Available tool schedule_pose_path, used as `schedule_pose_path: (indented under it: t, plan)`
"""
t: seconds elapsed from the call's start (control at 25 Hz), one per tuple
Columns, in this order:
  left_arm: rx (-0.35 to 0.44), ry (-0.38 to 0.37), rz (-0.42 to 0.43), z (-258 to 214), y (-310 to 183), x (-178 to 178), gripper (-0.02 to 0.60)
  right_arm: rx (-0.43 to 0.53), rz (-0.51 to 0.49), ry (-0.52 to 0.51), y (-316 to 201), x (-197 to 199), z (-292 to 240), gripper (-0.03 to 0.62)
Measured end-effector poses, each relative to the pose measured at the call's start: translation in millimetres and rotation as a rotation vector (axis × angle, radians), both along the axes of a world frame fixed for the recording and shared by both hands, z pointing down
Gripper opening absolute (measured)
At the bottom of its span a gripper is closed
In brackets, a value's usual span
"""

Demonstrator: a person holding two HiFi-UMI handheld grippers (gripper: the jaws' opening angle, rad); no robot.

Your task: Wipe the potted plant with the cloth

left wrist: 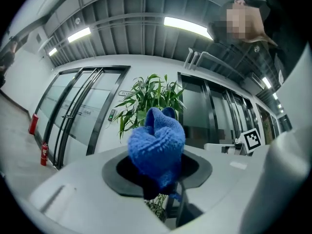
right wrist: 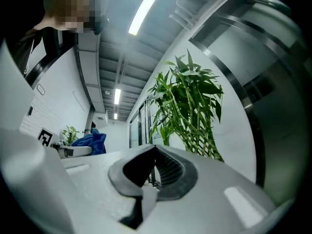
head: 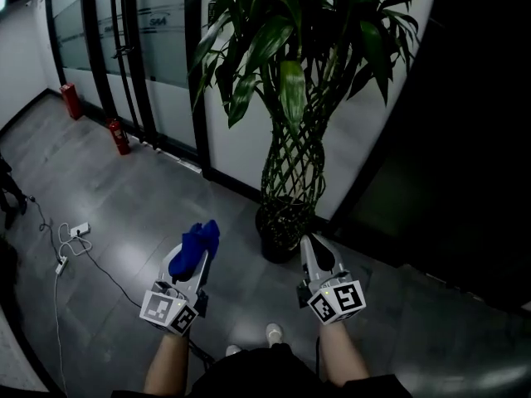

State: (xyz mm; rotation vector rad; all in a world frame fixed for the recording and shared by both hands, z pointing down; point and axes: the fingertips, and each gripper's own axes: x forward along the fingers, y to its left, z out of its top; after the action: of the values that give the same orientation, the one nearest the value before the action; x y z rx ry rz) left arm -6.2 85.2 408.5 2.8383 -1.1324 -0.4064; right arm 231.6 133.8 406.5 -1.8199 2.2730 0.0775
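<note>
already in hand: your left gripper (head: 199, 262) has its jaws clamped on the blue cloth (head: 192, 245), which bunches up out of the jaw tips.
right gripper: your right gripper (head: 313, 243) has its jaws pressed together with nothing between them; it points toward the pot (head: 284, 230).
potted plant: the potted plant (head: 290, 98) stands on the floor (head: 124, 189) against the white wall (head: 239, 143), right ahead of you, with woven stems (head: 292, 172) rising from the dark pot to the leaves (head: 249, 65) above.
cloth to plant: apart; the cloth sits low, to the left of the pot, and touches no leaf or stem.
done, as far as it shows: only the cloth is picked up; no wiping contact is visible.
left to do: likely all of the wiping; you need to bring the cloth up to the leaves and work over them.
</note>
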Motion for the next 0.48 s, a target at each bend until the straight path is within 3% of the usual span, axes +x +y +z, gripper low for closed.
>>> schedule_pose_path:
  t: [0.2, 0.48]
  plan:
    - [-0.037, -0.017, 0.04, 22.3, 8.1, -9.2, 0.153, -0.047, 0.052, -0.017, 18.5, -6.5, 17.8, 0.003]
    - [-0.059, -0.004, 0.019, 19.7, -2.4, -19.3, 0.153, -0.032, 0.041, -0.006, 7.0, -8.7, 9.9, 0.003]
